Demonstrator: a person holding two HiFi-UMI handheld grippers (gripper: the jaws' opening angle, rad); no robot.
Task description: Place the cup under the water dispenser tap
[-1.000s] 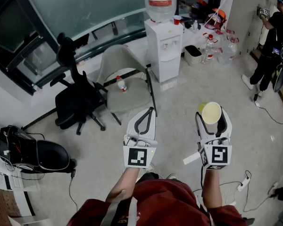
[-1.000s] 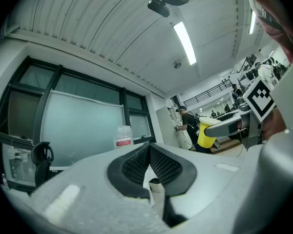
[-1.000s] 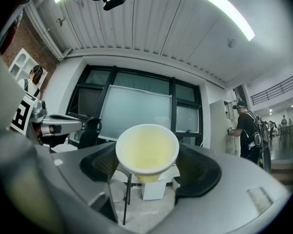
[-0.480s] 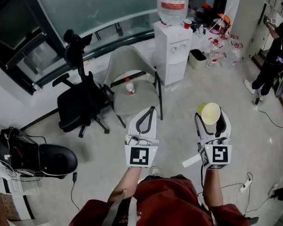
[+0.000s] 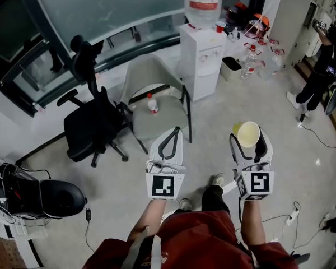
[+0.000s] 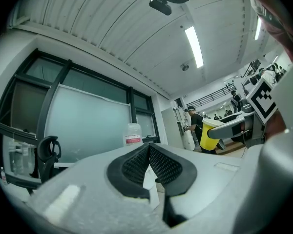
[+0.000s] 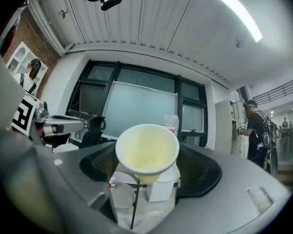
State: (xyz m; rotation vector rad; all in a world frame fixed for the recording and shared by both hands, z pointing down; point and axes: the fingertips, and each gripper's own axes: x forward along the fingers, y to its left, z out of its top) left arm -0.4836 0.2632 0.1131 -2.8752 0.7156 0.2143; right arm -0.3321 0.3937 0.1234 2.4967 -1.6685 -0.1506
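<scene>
We take the grey chair (image 5: 162,119) as our mark. A small red-capped bottle (image 5: 152,103) stands upright on its seat. Just to its left we see a black office chair (image 5: 92,128), turned away from it. Well behind it to the right stand a dark bin (image 5: 231,66) and a cluster of clear bottles (image 5: 252,60). Farther right, a person in black (image 5: 325,60) faces the wall. A white power strip (image 5: 294,213) lies on the floor, well to its front right.
</scene>
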